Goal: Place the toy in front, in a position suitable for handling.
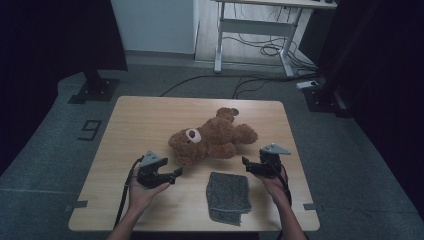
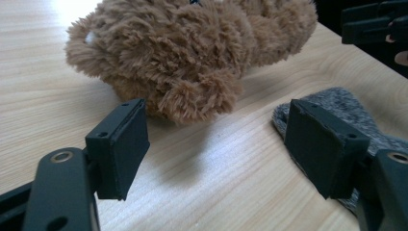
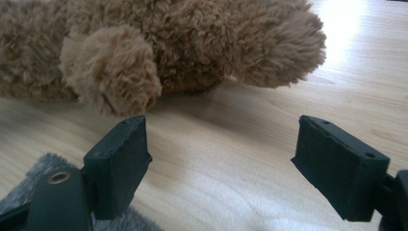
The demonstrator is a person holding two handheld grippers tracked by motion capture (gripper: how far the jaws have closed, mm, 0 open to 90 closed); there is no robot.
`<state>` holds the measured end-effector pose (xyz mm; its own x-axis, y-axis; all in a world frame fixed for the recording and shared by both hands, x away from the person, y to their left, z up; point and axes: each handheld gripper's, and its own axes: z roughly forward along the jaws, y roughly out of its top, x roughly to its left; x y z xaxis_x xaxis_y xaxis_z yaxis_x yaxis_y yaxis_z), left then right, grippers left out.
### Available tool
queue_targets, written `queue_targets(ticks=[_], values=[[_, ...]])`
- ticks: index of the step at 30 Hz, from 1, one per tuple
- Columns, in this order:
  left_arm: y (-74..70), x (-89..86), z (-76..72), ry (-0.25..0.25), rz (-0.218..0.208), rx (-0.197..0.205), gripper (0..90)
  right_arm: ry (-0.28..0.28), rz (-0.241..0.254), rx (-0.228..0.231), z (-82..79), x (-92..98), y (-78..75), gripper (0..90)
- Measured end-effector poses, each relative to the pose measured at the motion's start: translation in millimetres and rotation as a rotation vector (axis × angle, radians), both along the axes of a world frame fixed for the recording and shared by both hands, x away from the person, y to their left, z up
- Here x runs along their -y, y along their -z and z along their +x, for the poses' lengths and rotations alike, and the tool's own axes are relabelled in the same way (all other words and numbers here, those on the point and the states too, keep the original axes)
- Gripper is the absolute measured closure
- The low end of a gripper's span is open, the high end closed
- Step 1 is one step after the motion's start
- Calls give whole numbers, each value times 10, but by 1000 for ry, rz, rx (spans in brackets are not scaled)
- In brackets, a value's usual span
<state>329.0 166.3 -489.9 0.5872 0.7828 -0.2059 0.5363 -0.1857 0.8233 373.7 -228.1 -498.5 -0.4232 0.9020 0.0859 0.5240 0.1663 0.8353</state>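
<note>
Brown plush teddy bear point(image 1: 212, 139) lies on its back mid-table, head toward left-near, legs toward far right. Grey knit cloth point(image 1: 229, 196) lies flat just near of it, toward the table's near edge, not touching the bear. Left gripper point(image 1: 176, 173), held in a hand at left-near, jaws wide apart w/ nothing between, aims at the bear's head and sits close to it. Right gripper point(image 1: 246, 164), right of the cloth, jaws also spread & empty, points at the bear's body. Light wood table point(image 1: 145, 112).
</note>
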Motion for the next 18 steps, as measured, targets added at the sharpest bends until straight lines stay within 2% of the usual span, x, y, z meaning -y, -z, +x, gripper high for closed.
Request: queue_targets(ticks=[3, 6, 18], values=[[21, 37, 39, -4, -2, -11, 237, 2, 19, -5, 41, 15, 0, 199], [40, 114, 88, -2, 16, -13, 257, -9, 37, -11, 100, 31, -9, 197], [108, 332, 227, 15, 43, -42, 292, -59, 12, 15, 174, -157, -107, 200]])
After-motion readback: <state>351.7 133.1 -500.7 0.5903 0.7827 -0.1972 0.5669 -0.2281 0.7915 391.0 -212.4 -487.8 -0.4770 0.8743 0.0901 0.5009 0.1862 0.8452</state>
